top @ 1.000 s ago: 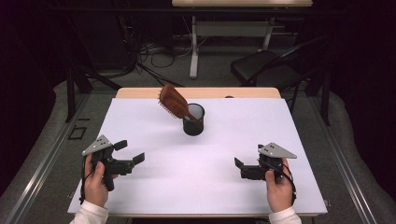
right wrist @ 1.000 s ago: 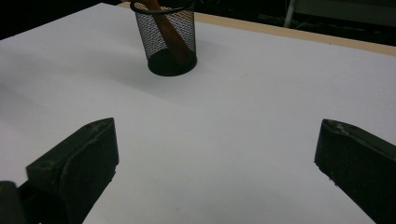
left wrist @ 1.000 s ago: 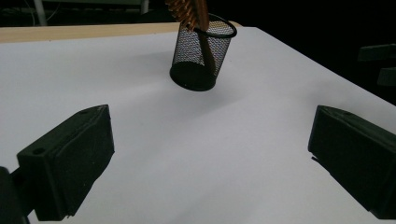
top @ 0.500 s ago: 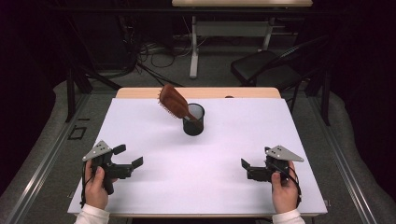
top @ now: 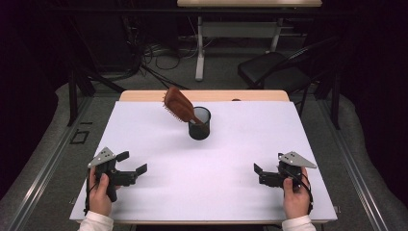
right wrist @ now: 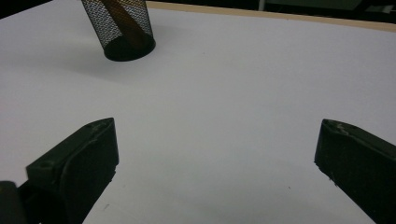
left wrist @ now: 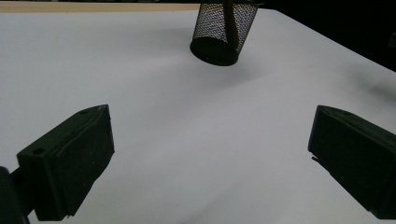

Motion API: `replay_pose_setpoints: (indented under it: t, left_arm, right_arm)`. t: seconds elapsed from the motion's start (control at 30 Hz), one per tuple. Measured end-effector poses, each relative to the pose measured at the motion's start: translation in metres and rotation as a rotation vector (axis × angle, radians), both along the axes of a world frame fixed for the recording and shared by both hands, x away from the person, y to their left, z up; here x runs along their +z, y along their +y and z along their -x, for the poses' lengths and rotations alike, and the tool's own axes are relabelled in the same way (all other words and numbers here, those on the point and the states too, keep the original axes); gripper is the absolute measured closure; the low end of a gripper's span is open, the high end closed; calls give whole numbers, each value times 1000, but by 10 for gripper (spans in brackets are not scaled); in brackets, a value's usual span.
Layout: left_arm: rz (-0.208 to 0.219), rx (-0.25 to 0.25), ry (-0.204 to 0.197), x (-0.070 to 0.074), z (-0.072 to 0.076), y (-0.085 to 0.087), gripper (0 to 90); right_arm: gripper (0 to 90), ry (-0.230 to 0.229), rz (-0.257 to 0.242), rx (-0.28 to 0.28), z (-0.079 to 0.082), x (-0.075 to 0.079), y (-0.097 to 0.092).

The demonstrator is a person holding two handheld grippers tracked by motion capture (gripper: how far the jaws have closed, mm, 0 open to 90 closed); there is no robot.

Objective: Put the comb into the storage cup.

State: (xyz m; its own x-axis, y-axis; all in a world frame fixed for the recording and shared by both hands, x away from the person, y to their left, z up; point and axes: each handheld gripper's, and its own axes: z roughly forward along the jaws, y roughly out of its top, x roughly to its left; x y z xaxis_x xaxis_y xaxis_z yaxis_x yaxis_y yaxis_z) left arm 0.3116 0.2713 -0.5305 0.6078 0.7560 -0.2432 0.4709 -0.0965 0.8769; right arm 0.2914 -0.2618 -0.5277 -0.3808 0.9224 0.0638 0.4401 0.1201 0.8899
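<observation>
From the high view I see my left gripper (top: 131, 162) at the near left of the table (top: 231, 159), well apart from the cup (top: 199, 123) and nearer to me than it. Its jaws stand wide apart with nothing between them, pointing in toward the middle of the table. In the left gripper view that gripper (left wrist: 210, 158) hangs over bare white table (left wrist: 163, 116), and the cup (left wrist: 223, 30) stands far ahead, a little right of the gap between the jaws.

The cup is black wire mesh and stands upright, toward the far edge of the table. A brown hairbrush (top: 179, 104) sits in it handle down, with its head leaning out over the cup's left rim and away from me. Through the mesh I can make out the handle (left wrist: 228, 18) in the left gripper view and the hairbrush (right wrist: 122, 21) slanting across the cup (right wrist: 125, 30) in the right gripper view.

My right gripper (top: 257, 174) is at the near right, again well apart from the cup. Its jaws are spread wide and empty; in its own view the gripper (right wrist: 217, 161) is over plain table (right wrist: 233, 84).
</observation>
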Motion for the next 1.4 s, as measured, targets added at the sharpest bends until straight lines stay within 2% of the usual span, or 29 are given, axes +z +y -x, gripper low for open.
replay_pose_setpoints:
  t: [0.27,0.77,1.03,1.4]
  left_arm:
    - [-1,15,2,-4,-1,4,4]
    - [1,44,22,-10,-4,10,4]
    - [0,48,26,-12,-5,11,4]
    - [0,52,33,-13,-5,12,4]
  right_arm:
    - [0,17,-20,-35,-2,-7,-9]
    - [0,27,-28,-51,-3,-12,-12]
    - [0,44,-36,-53,-4,-14,-14]
    - [0,43,-39,-56,-5,-15,-15]
